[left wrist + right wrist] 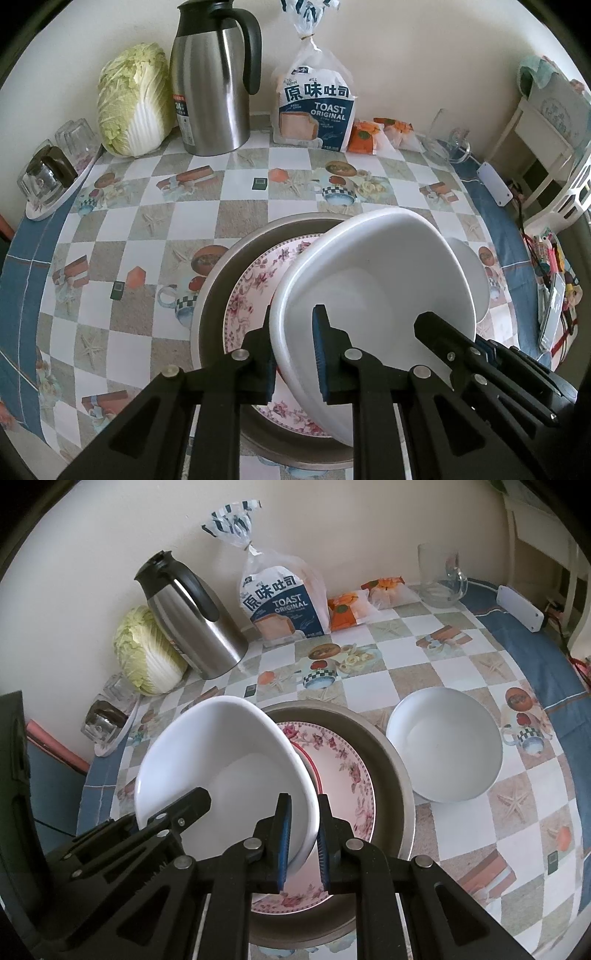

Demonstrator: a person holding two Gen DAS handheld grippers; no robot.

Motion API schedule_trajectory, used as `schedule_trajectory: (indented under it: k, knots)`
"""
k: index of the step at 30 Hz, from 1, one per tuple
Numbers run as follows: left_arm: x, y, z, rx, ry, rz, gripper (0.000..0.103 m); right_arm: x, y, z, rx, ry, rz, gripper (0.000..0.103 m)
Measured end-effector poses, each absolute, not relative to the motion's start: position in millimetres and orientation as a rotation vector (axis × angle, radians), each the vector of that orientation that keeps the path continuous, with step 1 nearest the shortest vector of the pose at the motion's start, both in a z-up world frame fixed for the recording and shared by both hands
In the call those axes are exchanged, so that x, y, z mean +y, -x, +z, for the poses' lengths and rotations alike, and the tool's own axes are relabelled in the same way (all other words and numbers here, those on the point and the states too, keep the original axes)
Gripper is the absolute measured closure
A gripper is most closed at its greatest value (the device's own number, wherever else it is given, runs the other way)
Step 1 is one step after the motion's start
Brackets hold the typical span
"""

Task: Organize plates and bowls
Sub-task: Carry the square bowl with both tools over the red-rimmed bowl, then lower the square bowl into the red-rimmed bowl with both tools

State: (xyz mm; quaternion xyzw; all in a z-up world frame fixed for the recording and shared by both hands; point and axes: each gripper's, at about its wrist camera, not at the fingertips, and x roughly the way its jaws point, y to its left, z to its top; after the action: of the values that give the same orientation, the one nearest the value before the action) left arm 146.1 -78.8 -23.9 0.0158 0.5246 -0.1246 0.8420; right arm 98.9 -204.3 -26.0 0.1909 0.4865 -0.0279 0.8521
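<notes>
A: Where is the big white bowl [373, 295] sitting?

B: It is tilted above the flowered plate [255, 280], which lies inside a wide grey metal pan [221, 280] on the checked counter [177, 218]. Whether the bowl's low edge touches the plate cannot be told.

A: And the two grippers?

B: Both hold that bowl by its rim. The left gripper [295, 354] pinches the bowl's left edge, one blue pad inside the wall and one outside. The right gripper [303, 843] pinches the opposite, right edge in the same way, its fingers nearly together with only the thin wall between them.

A: Any other dishes?

B: A second white bowl [445, 744] stands upright on the counter just to the right of the pan, apart from both grippers. In the left wrist view it is mostly hidden behind the held bowl.

A: What lies along the far wall?

B: From left to right: a small tray with upturned glasses [55, 170], a cabbage [135, 99], a steel jug with a black handle [214, 81], a bag of toast bread [314, 107], orange snack packets [364, 138] and a clear glass pitcher [437, 576]. A white power strip [521, 607] rests on the blue border at the far right.
</notes>
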Motion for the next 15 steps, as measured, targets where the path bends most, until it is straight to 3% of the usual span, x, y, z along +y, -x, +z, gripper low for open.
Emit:
schedule_trajectory:
  k: [15]
  knots:
    - [-75.4,-147.2,-22.2,1.103,-0.021,-0.263,0.086,-203.4,-101.9,-24.3,1.021,-0.382,-0.069,0.089]
